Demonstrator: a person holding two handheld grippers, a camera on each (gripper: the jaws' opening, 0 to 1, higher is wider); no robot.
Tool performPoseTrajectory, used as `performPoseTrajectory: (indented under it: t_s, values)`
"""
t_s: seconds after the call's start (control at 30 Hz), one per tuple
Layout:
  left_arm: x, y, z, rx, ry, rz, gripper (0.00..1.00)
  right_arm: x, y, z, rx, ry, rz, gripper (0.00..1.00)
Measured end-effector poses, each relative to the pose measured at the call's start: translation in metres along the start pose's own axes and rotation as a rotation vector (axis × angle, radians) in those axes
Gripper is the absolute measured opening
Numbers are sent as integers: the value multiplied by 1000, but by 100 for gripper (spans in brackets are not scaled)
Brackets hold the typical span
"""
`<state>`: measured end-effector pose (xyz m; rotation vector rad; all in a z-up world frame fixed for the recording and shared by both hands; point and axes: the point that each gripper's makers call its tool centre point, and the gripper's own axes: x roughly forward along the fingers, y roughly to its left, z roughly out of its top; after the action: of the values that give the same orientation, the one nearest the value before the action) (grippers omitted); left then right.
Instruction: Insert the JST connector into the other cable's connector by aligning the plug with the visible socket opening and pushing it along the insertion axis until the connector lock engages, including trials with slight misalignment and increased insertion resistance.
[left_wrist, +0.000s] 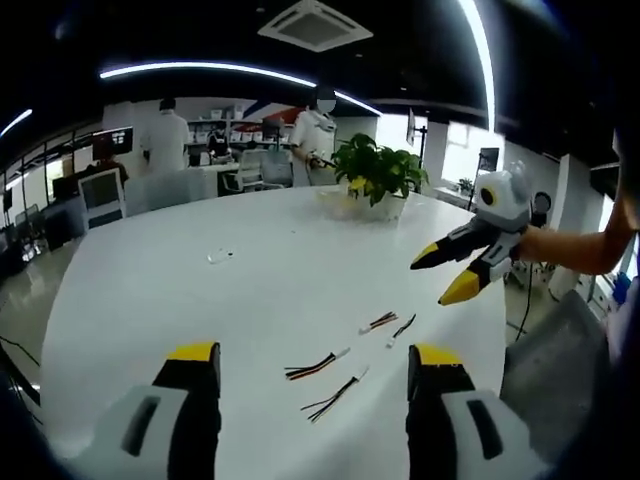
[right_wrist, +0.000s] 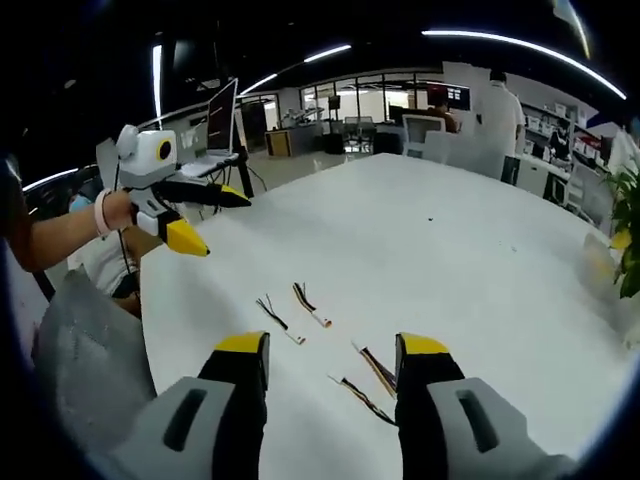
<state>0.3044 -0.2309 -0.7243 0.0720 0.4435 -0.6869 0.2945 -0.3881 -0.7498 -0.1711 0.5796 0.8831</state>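
Observation:
Several short JST cables with white connector ends lie loose on the white table (left_wrist: 200, 300). In the left gripper view one pair (left_wrist: 317, 365) (left_wrist: 335, 395) lies just ahead of my left gripper (left_wrist: 315, 355), which is open and holds nothing. A second pair (left_wrist: 378, 322) (left_wrist: 402, 328) lies further right. My right gripper (left_wrist: 442, 275) hovers open above the table's right side, held by a hand. In the right gripper view my right gripper (right_wrist: 332, 345) is open over two cables (right_wrist: 375, 368) (right_wrist: 362, 397). Two more cables (right_wrist: 275, 317) (right_wrist: 310, 303) lie beyond it. The left gripper (right_wrist: 215, 220) hangs open at the left.
A potted plant (left_wrist: 378, 172) stands at the table's far side, and a small clear object (left_wrist: 220, 256) lies mid-table. A grey chair (right_wrist: 85, 350) sits by the near table edge. People, desks and monitors fill the office behind.

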Motion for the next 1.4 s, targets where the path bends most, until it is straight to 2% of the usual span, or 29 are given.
performPoseTrajectory:
  t_s: [0.17, 0.57, 1.03, 1.4]
  values:
    - [6, 1, 0, 10, 5, -9, 74, 8, -2, -5, -8, 13, 13, 46]
    - [20, 9, -4, 22, 18, -14, 74, 16, -21, -13, -23, 28, 13, 44]
    - [31, 13, -14, 39, 38, -34, 74, 22, -25, -22, -39, 44, 12, 41]
    - [38, 23, -21, 15, 40, -25, 73, 27, -32, -28, -43, 56, 9, 39]
